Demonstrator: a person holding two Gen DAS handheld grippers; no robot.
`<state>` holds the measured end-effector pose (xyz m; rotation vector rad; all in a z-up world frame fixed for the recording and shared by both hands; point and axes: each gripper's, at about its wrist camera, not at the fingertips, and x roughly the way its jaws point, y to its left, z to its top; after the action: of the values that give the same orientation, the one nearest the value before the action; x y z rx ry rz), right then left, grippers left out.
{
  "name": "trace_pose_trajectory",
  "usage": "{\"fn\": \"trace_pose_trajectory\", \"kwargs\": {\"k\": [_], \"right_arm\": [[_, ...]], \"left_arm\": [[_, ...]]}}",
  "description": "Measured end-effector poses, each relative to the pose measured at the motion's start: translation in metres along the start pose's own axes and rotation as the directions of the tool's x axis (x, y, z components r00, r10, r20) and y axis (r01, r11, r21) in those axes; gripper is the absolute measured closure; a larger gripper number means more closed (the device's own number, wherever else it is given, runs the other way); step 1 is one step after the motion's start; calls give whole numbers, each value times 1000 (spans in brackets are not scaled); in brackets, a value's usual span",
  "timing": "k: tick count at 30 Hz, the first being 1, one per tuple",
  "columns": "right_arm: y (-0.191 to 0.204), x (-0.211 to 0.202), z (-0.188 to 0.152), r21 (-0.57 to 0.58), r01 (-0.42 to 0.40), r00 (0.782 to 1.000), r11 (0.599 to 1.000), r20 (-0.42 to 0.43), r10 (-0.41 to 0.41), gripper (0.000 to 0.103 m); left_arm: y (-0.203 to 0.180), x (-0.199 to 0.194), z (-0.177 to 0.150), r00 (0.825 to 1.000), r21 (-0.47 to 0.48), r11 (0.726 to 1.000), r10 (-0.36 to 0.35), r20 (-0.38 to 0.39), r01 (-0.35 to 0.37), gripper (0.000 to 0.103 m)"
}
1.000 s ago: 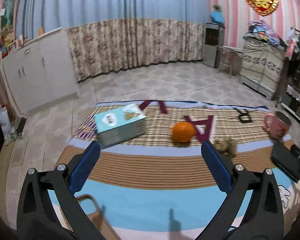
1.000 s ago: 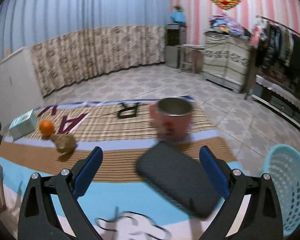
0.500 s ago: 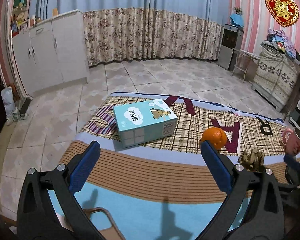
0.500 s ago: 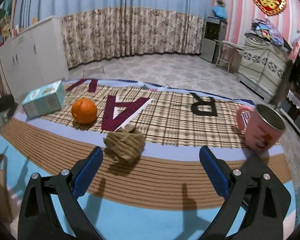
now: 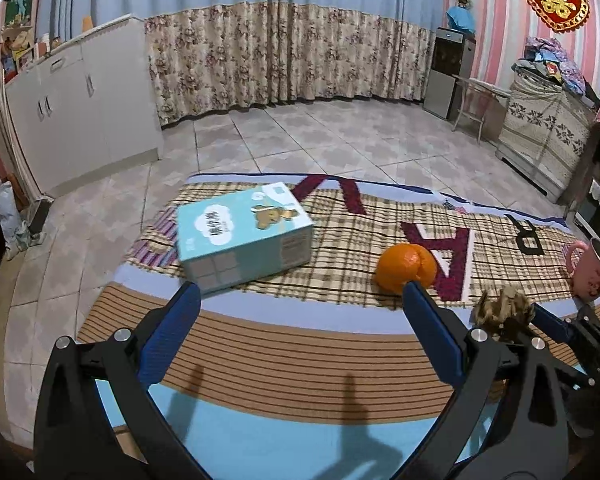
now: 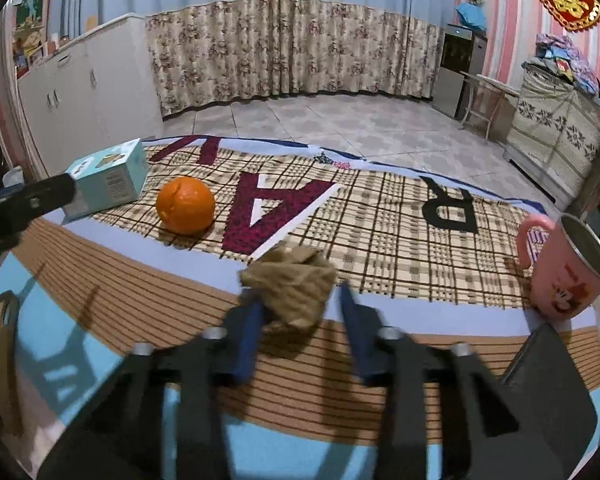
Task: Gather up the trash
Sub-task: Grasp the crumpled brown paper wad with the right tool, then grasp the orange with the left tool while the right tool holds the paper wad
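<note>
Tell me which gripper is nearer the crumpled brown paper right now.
Right. The right gripper is closing its fingers around the crumpled brown paper; the left gripper hangs open, off to its side.

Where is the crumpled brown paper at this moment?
In the right wrist view, the crumpled brown paper lies on the mat between the closing jaws of the right gripper, with the orange to its left and the pink mug to its right.

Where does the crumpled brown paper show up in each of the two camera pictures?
Left wrist view: the crumpled brown paper sits far right on the cloth, partly behind the left gripper's right finger.
Right wrist view: centre, between the closing fingers of the right gripper.
Shared landmark: the orange, left of the paper in both.
</note>
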<state>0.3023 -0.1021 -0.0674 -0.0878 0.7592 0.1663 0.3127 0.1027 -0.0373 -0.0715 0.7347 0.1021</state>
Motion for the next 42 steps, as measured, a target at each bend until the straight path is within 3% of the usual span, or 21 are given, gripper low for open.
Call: {"fn": "trace_pose_trajectory", "kwargs": {"k": [5, 11, 17, 23, 30, 32, 36, 39, 42], "right_arm": [[-31, -31, -3, 34, 9, 999, 999, 30, -10, 81], [-80, -67, -15, 99, 84, 994, 992, 65, -91, 81], [-128, -68, -14, 178, 100, 993, 979, 39, -109, 81], [-144, -58, -11, 192, 129, 991, 973, 1, -131, 81], [-148, -49, -12, 195, 151, 988, 969, -42, -146, 81], [-148, -49, -15, 198, 144, 989, 970, -42, -139, 81], [-145, -50, -15, 184, 144, 989, 972, -40, -139, 81], [-144, -53, -13, 188, 138, 990, 972, -31, -134, 81], [-144, -58, -13, 193, 132, 991, 972, -26, -129, 81]], "left_arm": [[-23, 6, -3, 999, 14, 1000, -17, -31, 17, 6], [-57, 11, -3, 1000, 96, 995, -2, -19, 3, 6], [-75, 34, 1, 999, 150, 989, 14, -38, -9, 6], [-85, 61, 12, 998, 152, 988, 20, -61, -10, 6], [-105, 87, 10, 992, 204, 979, 0, -129, 26, 29], [-105, 90, 8, 992, 216, 976, 27, -125, 1, 33], [-96, 85, 10, 993, 198, 980, 25, -119, -1, 54], [-86, 78, 14, 989, 143, 989, -25, -144, 46, 54], [-82, 65, 12, 991, 143, 989, -13, -132, 32, 55]]}}
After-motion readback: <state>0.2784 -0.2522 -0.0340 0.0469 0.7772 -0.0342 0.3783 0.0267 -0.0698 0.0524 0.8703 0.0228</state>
